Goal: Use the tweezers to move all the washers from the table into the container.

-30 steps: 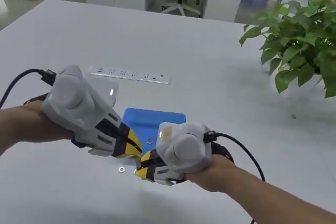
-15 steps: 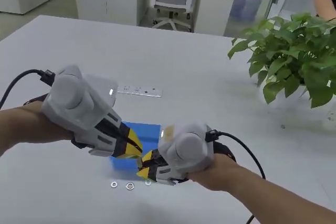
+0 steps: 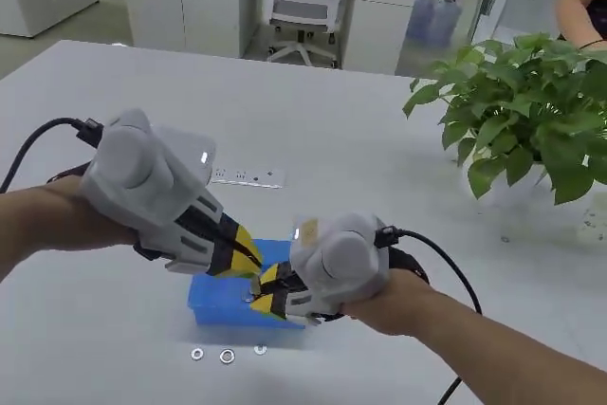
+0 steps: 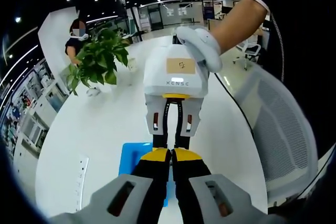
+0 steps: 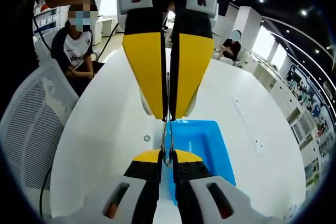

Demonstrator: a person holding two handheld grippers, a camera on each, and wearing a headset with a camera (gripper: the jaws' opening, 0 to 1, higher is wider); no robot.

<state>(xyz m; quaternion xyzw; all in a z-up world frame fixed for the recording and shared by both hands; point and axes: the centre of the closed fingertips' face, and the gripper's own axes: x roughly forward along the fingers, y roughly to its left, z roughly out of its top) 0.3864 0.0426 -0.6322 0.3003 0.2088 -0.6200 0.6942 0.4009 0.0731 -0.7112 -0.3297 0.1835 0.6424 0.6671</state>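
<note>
Washers [image 3: 227,357], three of them, lie in a row on the table [image 3: 398,158], just on the near side of the blue container [image 3: 220,303]. I can make out none inside it, so most of the moving seems left to do. Above the container the left gripper [image 3: 254,261] and right gripper [image 3: 258,293] meet tip to tip, both pairs of jaws closed on the tweezers [image 5: 167,129].

Left gripper [image 3: 250,261] and right gripper [image 3: 262,289] face each other tip to tip, almost touching. A forearm enters from each side. Both pairs of jaws are pressed together.
</note>
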